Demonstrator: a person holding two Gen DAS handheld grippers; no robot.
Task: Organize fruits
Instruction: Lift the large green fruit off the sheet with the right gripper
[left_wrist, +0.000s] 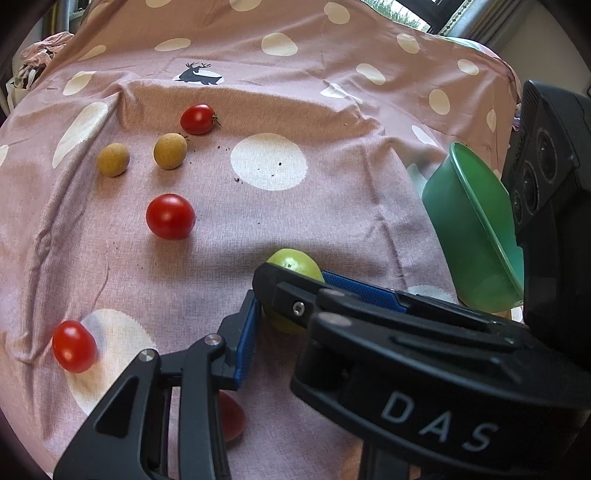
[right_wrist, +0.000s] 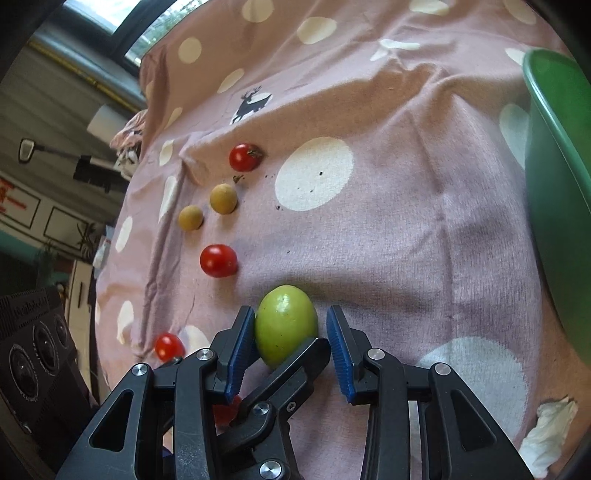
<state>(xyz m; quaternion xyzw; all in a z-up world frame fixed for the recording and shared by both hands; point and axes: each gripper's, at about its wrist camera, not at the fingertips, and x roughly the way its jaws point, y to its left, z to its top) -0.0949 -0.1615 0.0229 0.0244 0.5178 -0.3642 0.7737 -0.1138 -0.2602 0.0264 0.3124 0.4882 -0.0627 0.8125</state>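
- Currently on the spotted cloth (left_wrist: 332, 221): green fruit (right_wrist: 284, 332), lying between the pads of the right gripper (right_wrist: 289, 325). One pad touching, the other just clear, so not clenched.
- Left gripper (left_wrist: 280, 321) crowding the same fruit, with one finger across its near side; grasping or not, cannot tell.
- Possibly a clash of fingers, or the fruit squeezed out and rolling towards the cherry tomato (left_wrist: 170, 216).
- Long axis roughly along the right gripper's fingers, pointing away.

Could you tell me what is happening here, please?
A person is sorting fruit on a spotted cloth with two handheld claws. Both meet at the green fruit: the right claw straddles it, one pad touching, the other apart; the left claw has a pad against it. Tomatoes and the green bowl wait nearby.
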